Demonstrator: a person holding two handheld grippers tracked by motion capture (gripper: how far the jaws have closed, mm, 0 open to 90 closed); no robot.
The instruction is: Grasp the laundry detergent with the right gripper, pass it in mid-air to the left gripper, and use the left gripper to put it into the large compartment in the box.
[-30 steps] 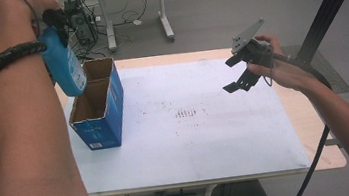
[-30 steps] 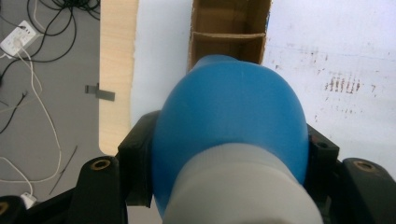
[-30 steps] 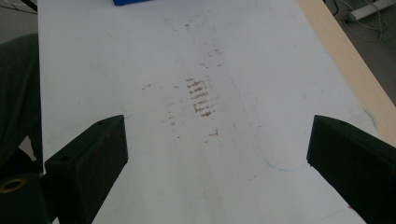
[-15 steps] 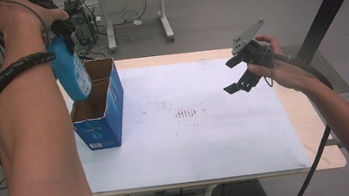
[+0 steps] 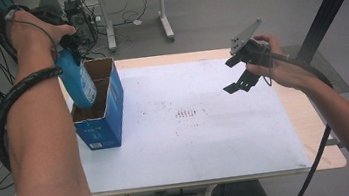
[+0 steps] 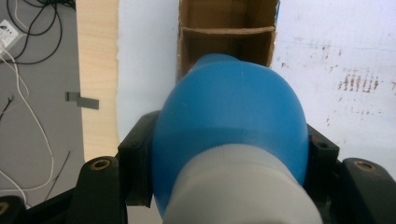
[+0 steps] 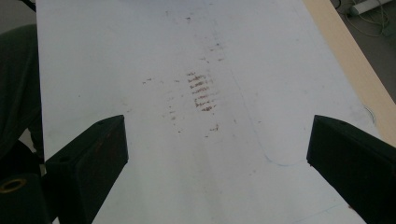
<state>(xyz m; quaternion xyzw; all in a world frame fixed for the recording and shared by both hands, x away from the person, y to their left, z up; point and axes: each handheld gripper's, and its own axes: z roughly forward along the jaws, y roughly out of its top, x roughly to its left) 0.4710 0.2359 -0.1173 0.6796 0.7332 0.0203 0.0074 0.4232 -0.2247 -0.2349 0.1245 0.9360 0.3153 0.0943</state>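
Left gripper [image 5: 71, 45], clamped on the blue bottle [image 5: 78, 84], holds it upright with its base just inside the top of the near compartment of the blue box [image 5: 102, 129], so it must go straight down.

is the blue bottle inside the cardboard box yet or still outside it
Partly in. The blue bottle, clamped in the left tool, has its lower end past the rim of the open box; its upper part is above the rim.
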